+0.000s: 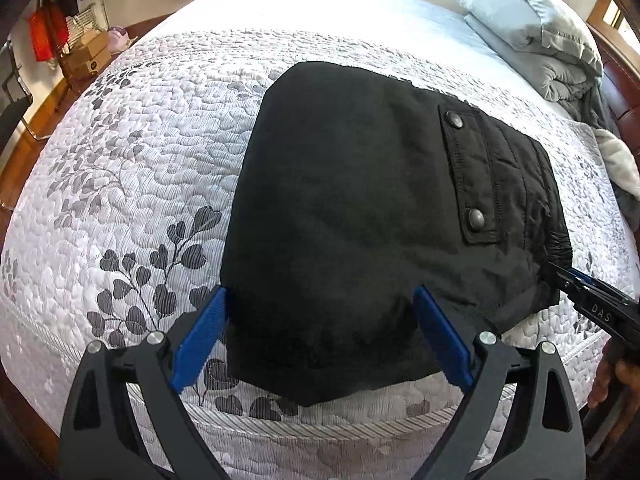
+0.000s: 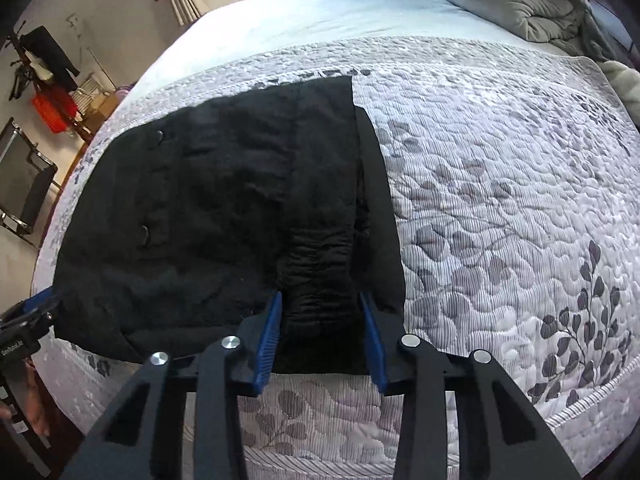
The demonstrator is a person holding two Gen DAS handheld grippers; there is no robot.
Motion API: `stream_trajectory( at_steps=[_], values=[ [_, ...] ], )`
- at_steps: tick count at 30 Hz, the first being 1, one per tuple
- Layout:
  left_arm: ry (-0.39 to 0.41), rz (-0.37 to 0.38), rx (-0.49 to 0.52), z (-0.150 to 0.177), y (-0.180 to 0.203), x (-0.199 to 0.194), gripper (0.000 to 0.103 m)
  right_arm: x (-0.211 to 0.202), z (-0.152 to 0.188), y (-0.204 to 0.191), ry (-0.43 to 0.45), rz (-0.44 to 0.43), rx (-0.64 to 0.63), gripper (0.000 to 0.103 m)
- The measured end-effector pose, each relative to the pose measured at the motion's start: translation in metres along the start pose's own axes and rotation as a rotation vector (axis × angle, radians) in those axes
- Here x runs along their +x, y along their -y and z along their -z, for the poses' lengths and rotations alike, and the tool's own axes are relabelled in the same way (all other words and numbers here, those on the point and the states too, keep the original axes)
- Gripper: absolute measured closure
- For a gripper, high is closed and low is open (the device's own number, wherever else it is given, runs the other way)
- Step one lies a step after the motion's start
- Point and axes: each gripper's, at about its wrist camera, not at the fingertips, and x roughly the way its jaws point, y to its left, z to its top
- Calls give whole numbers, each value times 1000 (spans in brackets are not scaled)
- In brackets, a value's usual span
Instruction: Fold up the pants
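Two grippers, left gripper (image 1: 322, 300) and right gripper (image 2: 322, 306), straddle one pants (image 1: 360, 184) bundle; two snaps (image 1: 456, 120).

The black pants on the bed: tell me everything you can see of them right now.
The black pants lie folded into a compact, thick rectangle on the quilted bedspread, near its front edge. The matte woven fabric is slightly wrinkled. On top is a flap pocket with two metal snaps, next to a gathered elastic waistband. The left gripper straddles the near edge with its jaws wide; the right gripper brackets the waistband end.
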Motion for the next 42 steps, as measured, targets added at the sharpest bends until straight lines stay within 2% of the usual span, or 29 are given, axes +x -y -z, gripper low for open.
stream_trajectory(
  at_steps=[3,6,12,17,20,25,28,31,33,35,39,42],
  values=[
    [-2,-14,14,0,-1,1,11,-2,0,0,8,-6,4,63],
    [18,-29,32,1,0,-8,11,-14,3,3,28,-36,23,55],
    [52,-52,81,13,7,-34,11,-49,17,-9,74,-30,-6,55],
    [83,-17,78,25,9,-63,11,-71,30,-27,75,-44,-15,54],
    [130,7,64,33,8,-88,11,-84,39,-36,87,-58,-23,46],
    [163,49,58,43,7,-118,10,-108,53,-47,121,-79,-13,45],
    [191,58,51,50,5,-135,9,-119,59,-51,144,-74,-3,35],
    [212,42,46,57,4,-149,7,-127,65,-54,154,-60,15,21],
    [219,40,52,61,5,-157,5,-130,69,-57,155,-48,14,17],
    [223,24,63,63,6,-164,5,-130,71,-58,157,-27,20,7],
    [247,7,81,68,7,-174,5,-127,72,-58,141,-18,32,6],
    [253,22,78,69,7,-178,5,-124,73,-60,127,-15,33,5]
  ],
)
